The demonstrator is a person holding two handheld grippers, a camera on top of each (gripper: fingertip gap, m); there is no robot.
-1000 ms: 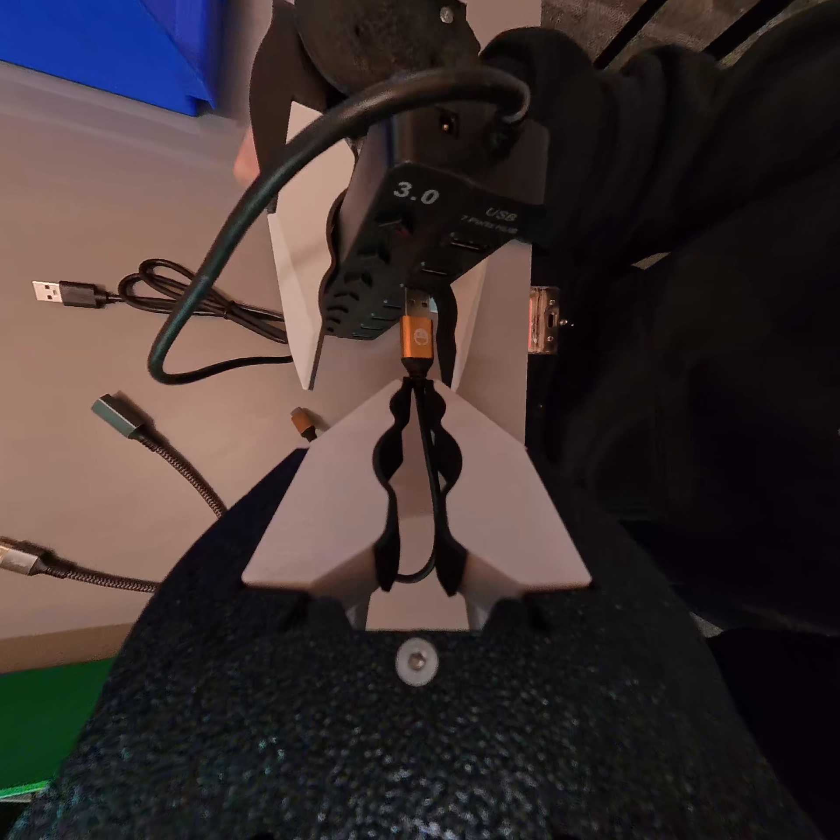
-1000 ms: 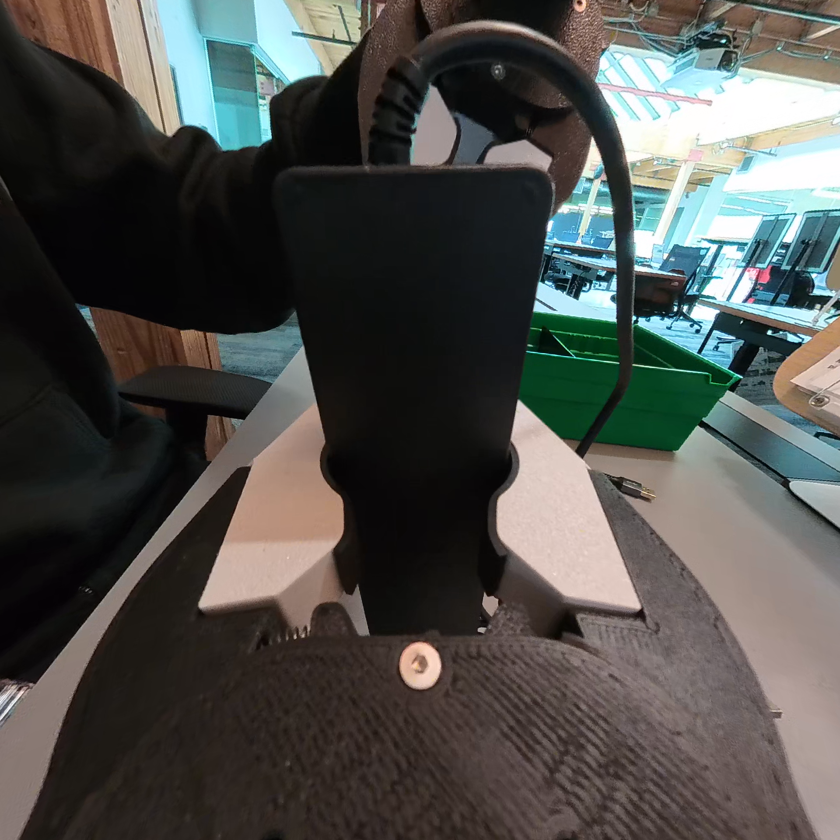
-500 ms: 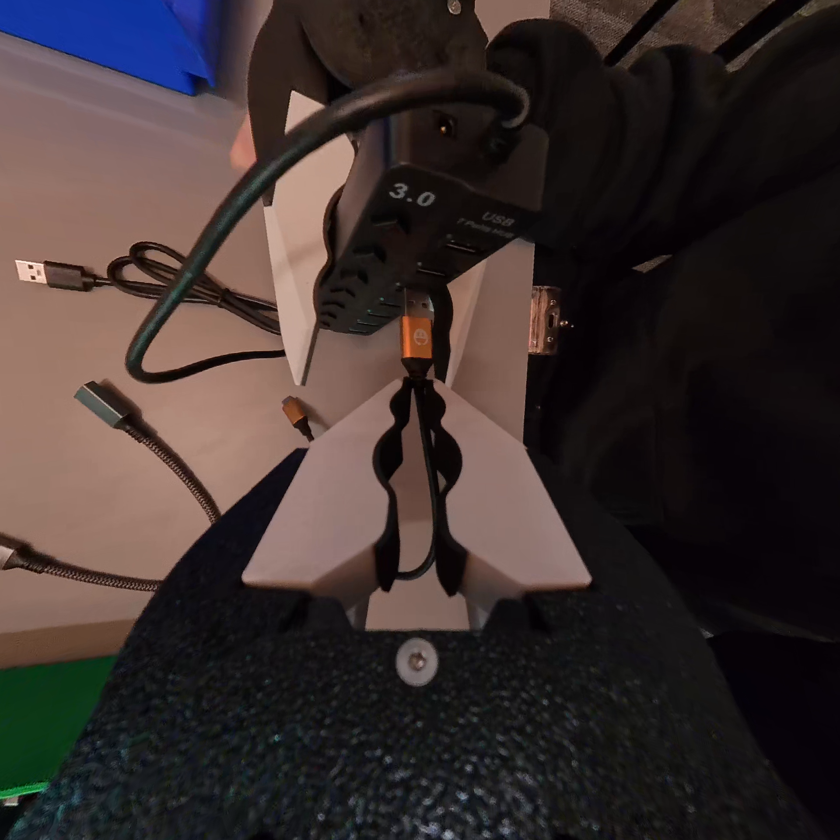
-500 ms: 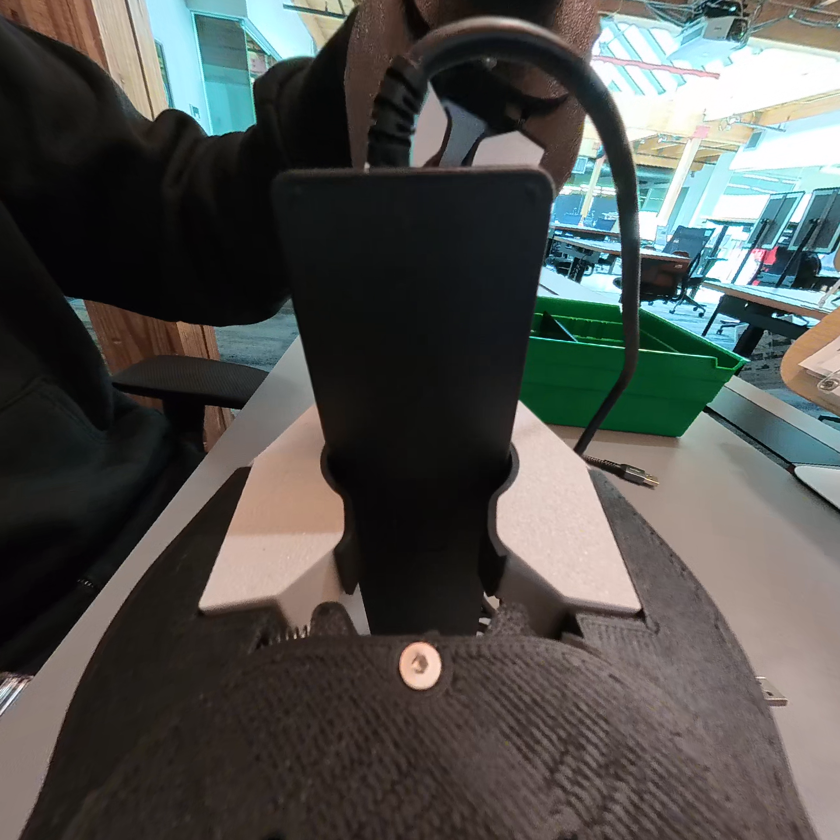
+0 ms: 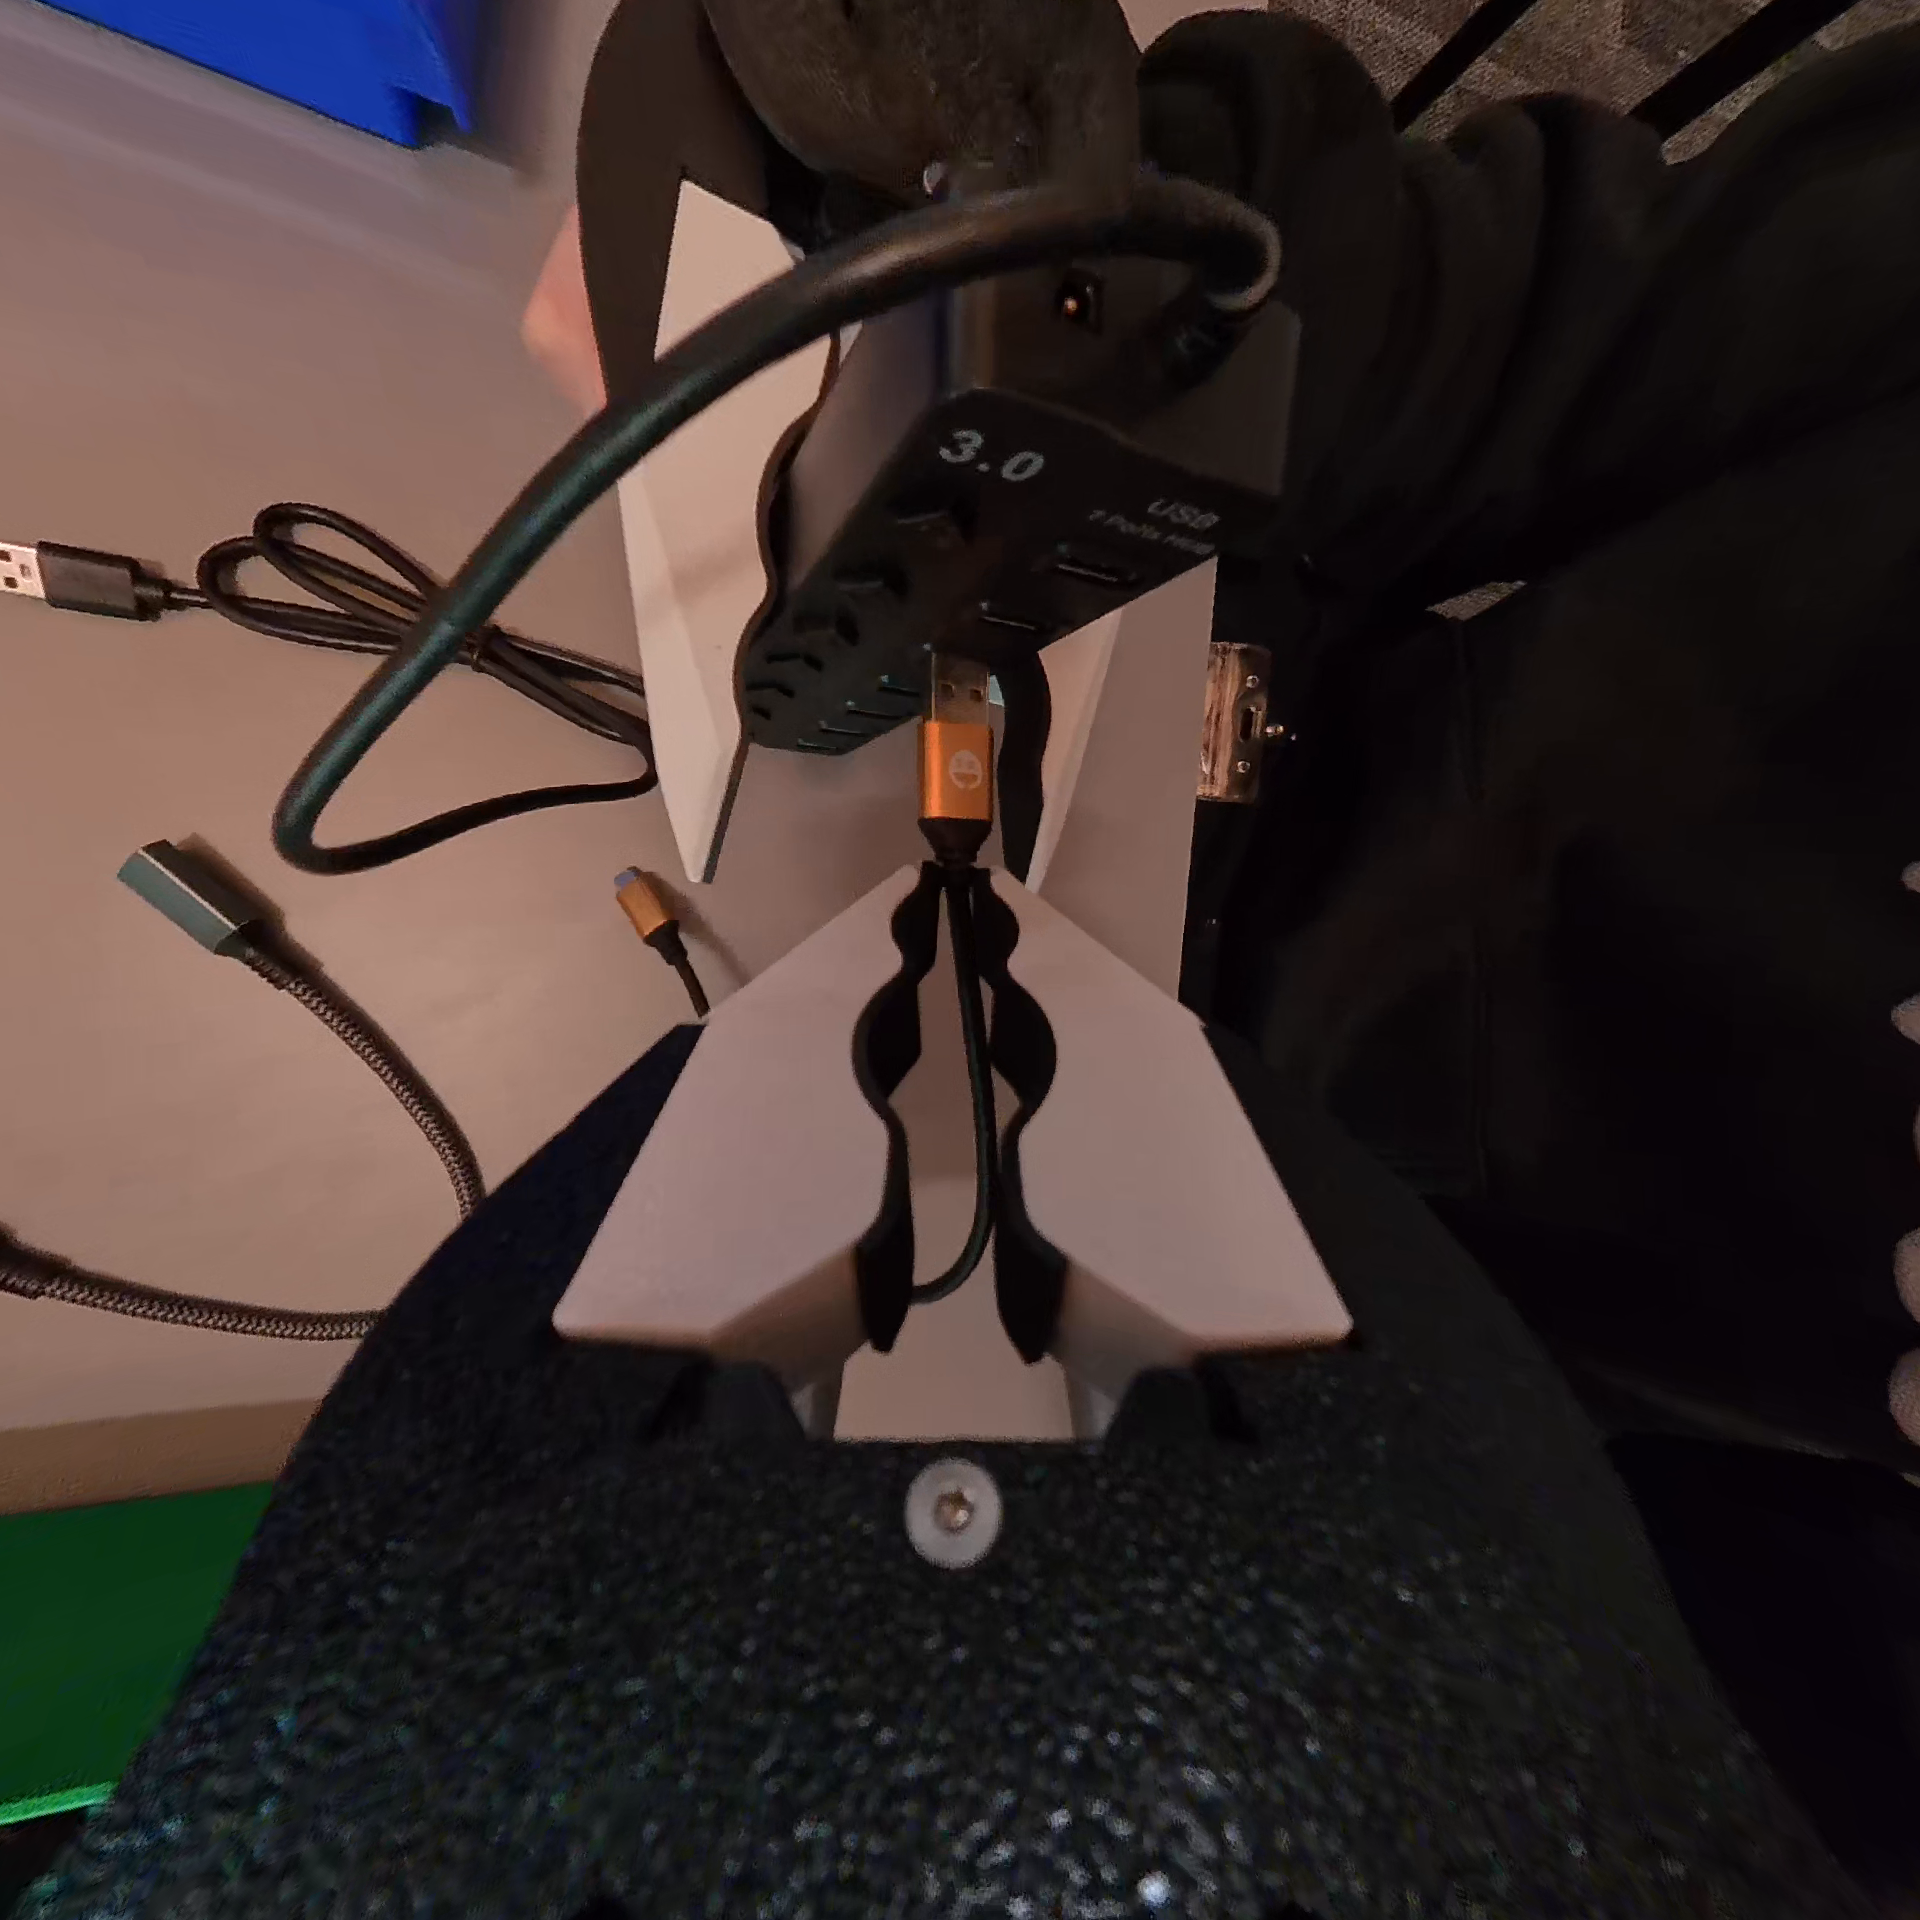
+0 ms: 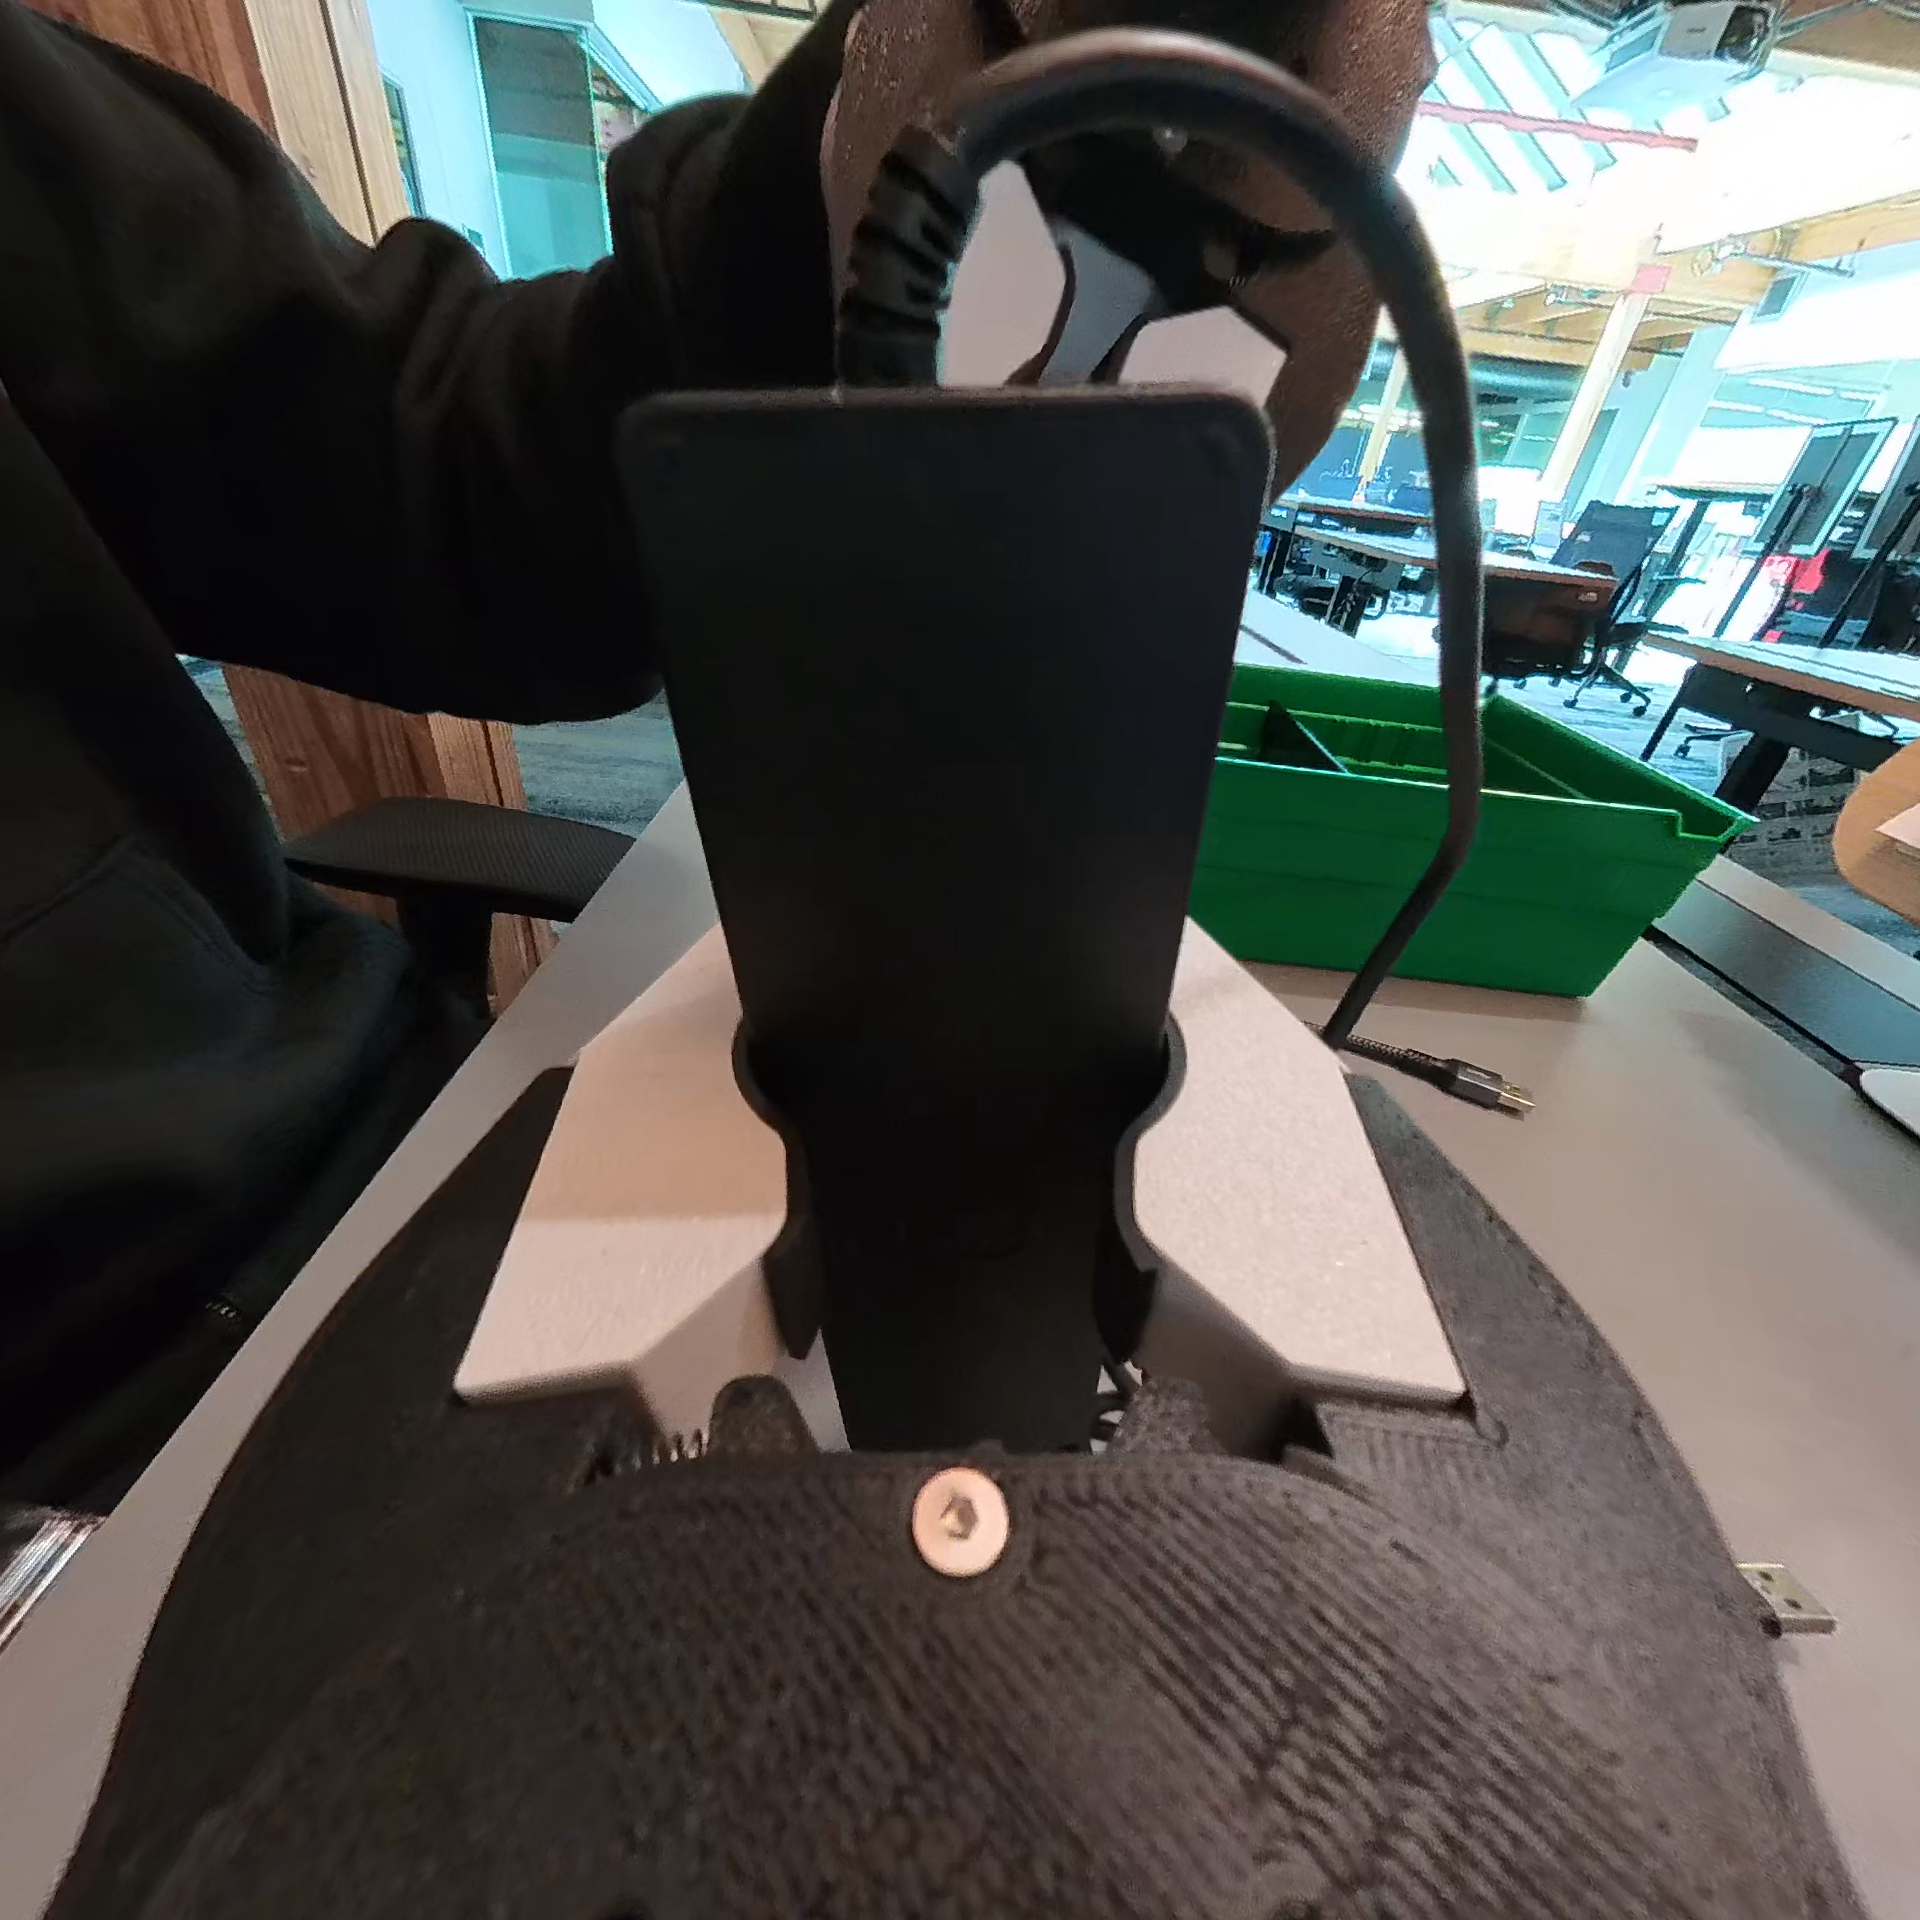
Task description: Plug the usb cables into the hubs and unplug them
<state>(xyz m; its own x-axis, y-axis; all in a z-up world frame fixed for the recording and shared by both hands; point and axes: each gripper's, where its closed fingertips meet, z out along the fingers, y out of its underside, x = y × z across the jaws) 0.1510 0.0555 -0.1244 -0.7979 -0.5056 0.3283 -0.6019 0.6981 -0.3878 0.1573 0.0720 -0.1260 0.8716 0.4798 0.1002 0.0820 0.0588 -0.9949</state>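
Left claw pinching orange-plug cable, right claw clamping white-lettered black hub

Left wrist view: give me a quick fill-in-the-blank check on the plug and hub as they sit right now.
1. The left gripper pinches the cable just behind a plug with an ____ sleeve.
2. The right gripper is shut on the black ____.
3. The bin on the table is ____.

Missing: orange; hub; green
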